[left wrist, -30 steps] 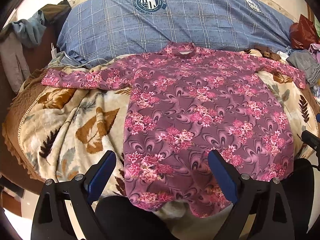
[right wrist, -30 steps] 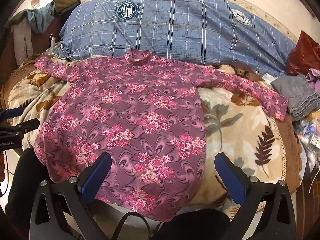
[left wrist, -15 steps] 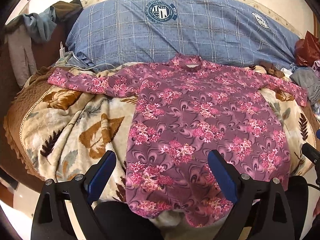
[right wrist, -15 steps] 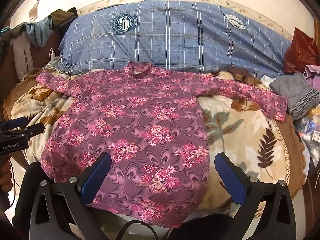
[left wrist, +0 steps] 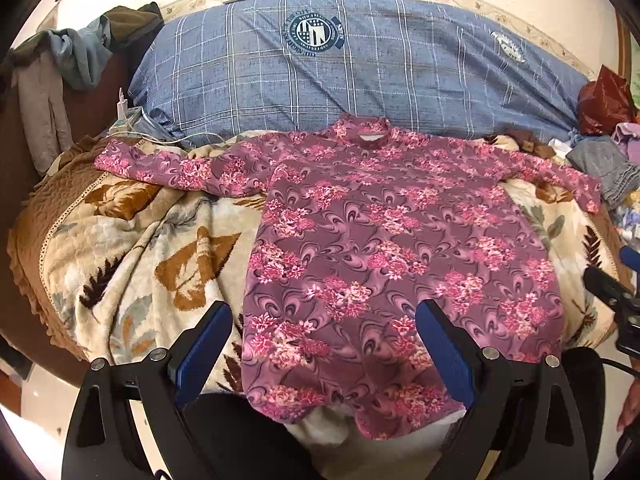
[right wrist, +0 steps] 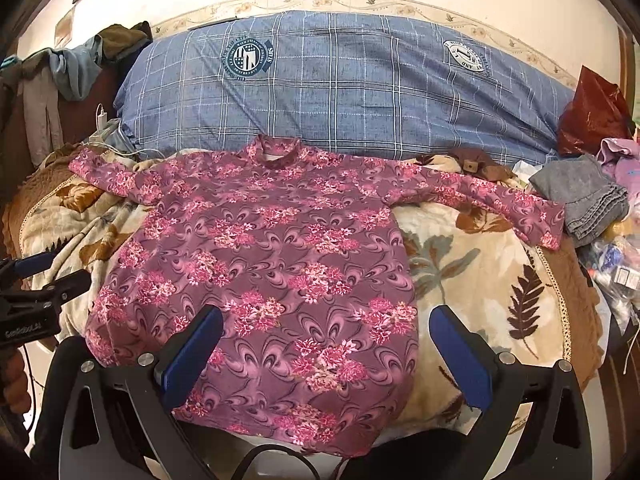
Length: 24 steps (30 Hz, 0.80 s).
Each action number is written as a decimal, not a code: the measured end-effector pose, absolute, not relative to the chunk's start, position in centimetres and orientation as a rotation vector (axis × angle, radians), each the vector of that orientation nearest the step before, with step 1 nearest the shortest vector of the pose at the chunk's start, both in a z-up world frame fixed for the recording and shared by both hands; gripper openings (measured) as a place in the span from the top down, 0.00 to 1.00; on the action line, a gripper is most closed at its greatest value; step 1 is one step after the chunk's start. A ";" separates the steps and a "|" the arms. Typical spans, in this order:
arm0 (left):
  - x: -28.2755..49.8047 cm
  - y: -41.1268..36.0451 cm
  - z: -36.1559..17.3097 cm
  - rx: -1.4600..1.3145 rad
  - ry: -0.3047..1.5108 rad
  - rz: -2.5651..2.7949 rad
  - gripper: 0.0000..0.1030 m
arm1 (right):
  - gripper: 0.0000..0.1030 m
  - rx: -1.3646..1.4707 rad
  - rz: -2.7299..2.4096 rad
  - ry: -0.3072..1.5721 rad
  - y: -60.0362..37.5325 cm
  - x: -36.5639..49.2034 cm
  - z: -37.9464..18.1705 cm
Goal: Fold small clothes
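A bed (left wrist: pixel 120 264) fills both views, covered by a cream blanket (right wrist: pixel 472 272) patterned with brown and grey leaves and edged in brown quilting. Along its far side, against a pale wall with a decorative border, lies a long blue checked pillow (left wrist: pixel 380 72) bearing round printed badges. A heap of grey and olive clothes (left wrist: pixel 76 52) hangs at the far left, and a white charger with its cable (left wrist: pixel 124 116) sits near the pillow's left end. At the far right are a red plastic bag (right wrist: pixel 592 112) and a folded grey garment (right wrist: pixel 580 196), with small packets beside the bed's edge.

The pink floral top (left wrist: pixel 384 248) lies spread flat on the blanket, face up, neck towards the pillow and just touching its lower edge. Both long sleeves are stretched out sideways; the left one reaches towards the charger, the right one ends just beside the folded grey garment. The hem hangs a little over the near edge of the bed.

The left hand-held gripper (left wrist: pixel 324 344) hovers above the near edge with its blue-padded jaws wide apart, the left pad over the blanket and the right pad over the top's lower part, holding nothing. The right hand-held gripper (right wrist: pixel 328 348) is likewise spread wide and empty, its left pad over the top's lower portion and its right pad over bare blanket. Each gripper shows at the edge of the other's view.
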<state>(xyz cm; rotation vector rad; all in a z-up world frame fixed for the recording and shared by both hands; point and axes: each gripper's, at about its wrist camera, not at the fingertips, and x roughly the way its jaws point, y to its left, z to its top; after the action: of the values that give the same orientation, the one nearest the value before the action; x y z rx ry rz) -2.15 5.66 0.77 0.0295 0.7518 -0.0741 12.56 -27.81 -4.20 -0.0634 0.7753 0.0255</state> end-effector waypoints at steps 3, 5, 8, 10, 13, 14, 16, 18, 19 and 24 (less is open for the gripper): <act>-3.1 5.8 1.1 0.024 0.737 -0.082 0.09 | 0.00 -0.050 0.021 0.778 -27.9 12.4 -4.1; -3.4 5.8 1.2 0.033 0.734 -0.079 0.09 | 0.00 -0.047 0.022 0.778 -27.9 12.2 -4.1; -3.3 5.7 1.0 0.028 0.746 -0.078 0.09 | 0.00 -0.058 0.015 0.774 -27.9 12.2 -4.0; -2.9 5.7 0.8 0.019 0.760 -0.079 0.09 | 0.00 -0.059 0.013 0.771 -27.9 12.2 -4.0; -2.4 5.5 0.5 0.014 0.771 -0.077 0.09 | 0.00 -0.056 0.013 0.774 -28.0 12.1 -4.0; -2.3 5.3 0.4 0.025 0.775 -0.072 0.09 | 0.00 -0.052 0.013 0.773 -28.0 12.1 -4.1; -2.1 5.0 0.2 0.038 0.778 -0.067 0.09 | 0.00 -0.048 0.011 0.775 -28.2 12.2 -4.1; -2.0 4.7 0.1 0.050 0.778 -0.062 0.09 | 0.00 -0.042 0.014 0.778 -28.3 12.3 -4.2; -2.1 4.7 0.0 0.052 0.777 -0.061 0.09 | 0.00 -0.039 0.014 0.781 -28.4 12.4 -4.3; -1.8 4.6 -0.3 0.051 0.783 -0.052 0.09 | 0.00 -0.039 0.011 0.789 -28.7 12.6 -4.7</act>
<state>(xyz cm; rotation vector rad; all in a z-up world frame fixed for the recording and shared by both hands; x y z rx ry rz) -1.82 4.64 -0.28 0.0506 0.7828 -0.0524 12.57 -28.68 -4.67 -0.0391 0.7886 0.0110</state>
